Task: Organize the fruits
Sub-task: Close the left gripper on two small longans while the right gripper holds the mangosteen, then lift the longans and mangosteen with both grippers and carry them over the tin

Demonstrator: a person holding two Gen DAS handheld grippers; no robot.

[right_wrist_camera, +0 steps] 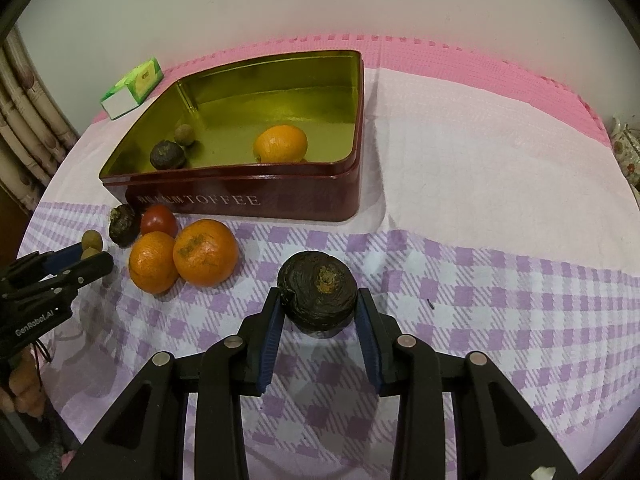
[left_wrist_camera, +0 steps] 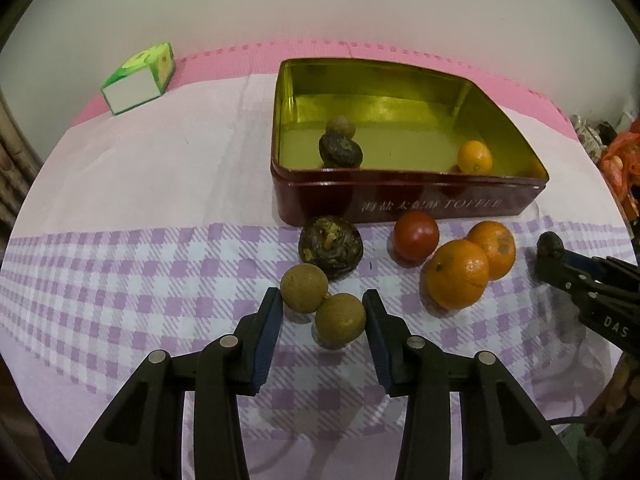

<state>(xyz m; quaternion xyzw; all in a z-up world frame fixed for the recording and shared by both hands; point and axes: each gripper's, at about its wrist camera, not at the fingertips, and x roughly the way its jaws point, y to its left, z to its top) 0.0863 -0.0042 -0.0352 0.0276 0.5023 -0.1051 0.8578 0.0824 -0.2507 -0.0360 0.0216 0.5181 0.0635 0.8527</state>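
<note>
In the left wrist view my left gripper [left_wrist_camera: 323, 300] has its blue pads against a joined pair of brown longans [left_wrist_camera: 340, 320] lying on the checked cloth. One pad touches each fruit. In the right wrist view my right gripper [right_wrist_camera: 320, 296] is shut on a dark wrinkled round fruit [right_wrist_camera: 317, 290] that rests on the cloth. A red toffee tin [left_wrist_camera: 400, 204] with a gold inside stands behind. It holds a dark fruit [left_wrist_camera: 340, 150], a longan [left_wrist_camera: 340, 126] and a small orange [left_wrist_camera: 475, 156]. Before the tin lie another dark fruit [left_wrist_camera: 330, 248], a tomato [left_wrist_camera: 415, 235] and two oranges [left_wrist_camera: 458, 274].
A green and white carton [left_wrist_camera: 138, 80] lies at the back left on the pink mat. The white and purple checked cloth [left_wrist_camera: 140, 280] covers the table. Clutter [left_wrist_camera: 620, 160] sits past the right edge, and a curtain [right_wrist_camera: 24, 120] hangs at the left.
</note>
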